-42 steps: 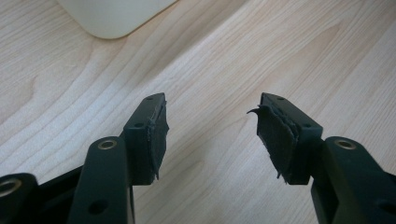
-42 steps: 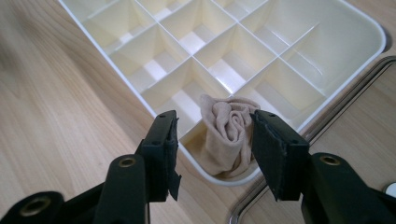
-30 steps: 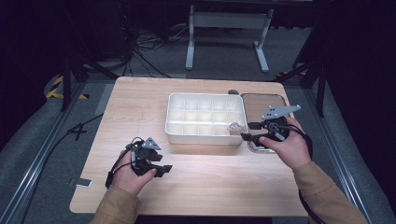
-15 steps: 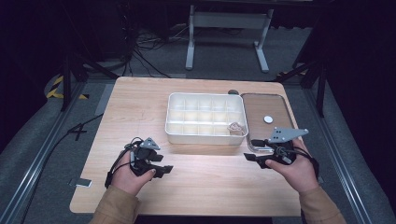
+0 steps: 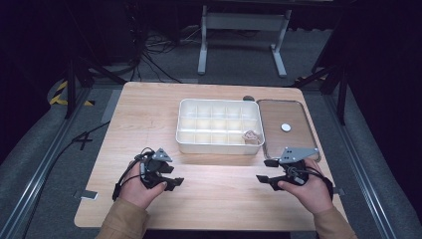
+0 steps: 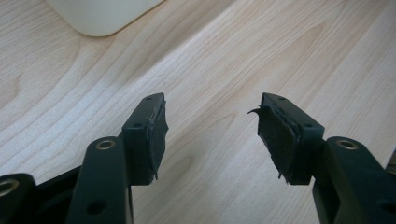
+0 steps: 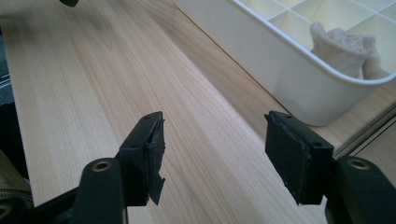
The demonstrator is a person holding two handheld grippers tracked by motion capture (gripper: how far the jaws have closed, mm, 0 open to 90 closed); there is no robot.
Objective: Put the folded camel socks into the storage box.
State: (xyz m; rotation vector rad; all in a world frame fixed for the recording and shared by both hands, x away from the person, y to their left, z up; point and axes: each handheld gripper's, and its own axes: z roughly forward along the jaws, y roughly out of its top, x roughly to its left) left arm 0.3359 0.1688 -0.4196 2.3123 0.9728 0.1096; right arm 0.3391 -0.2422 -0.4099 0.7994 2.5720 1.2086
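A white compartment box (image 5: 219,124) stands mid-table. A crumpled beige cloth piece (image 5: 250,136) lies in its near right compartment, and the right gripper view looks at it (image 7: 345,51) over the box wall (image 7: 261,51). My right gripper (image 5: 263,170) is low over the wood in front of the box's right corner. Its jaws have just been opening and stand open (image 7: 215,121) with nothing between them. My left gripper (image 5: 174,177) rests near the front left, also open (image 6: 210,107) over bare wood, with the box corner (image 6: 102,14) ahead.
A brown tray with a metal rim (image 5: 308,134) sits against the box's right side and carries a small white disc (image 5: 285,127). Bare wooden tabletop (image 5: 219,194) lies between the two hands. A metal stand (image 5: 239,30) is on the floor beyond the table.
My right gripper has drawn back from the box's near right corner toward the person and sunk to the table, its jaws wider. The beige piece stays in the compartment. The left gripper has kept still.
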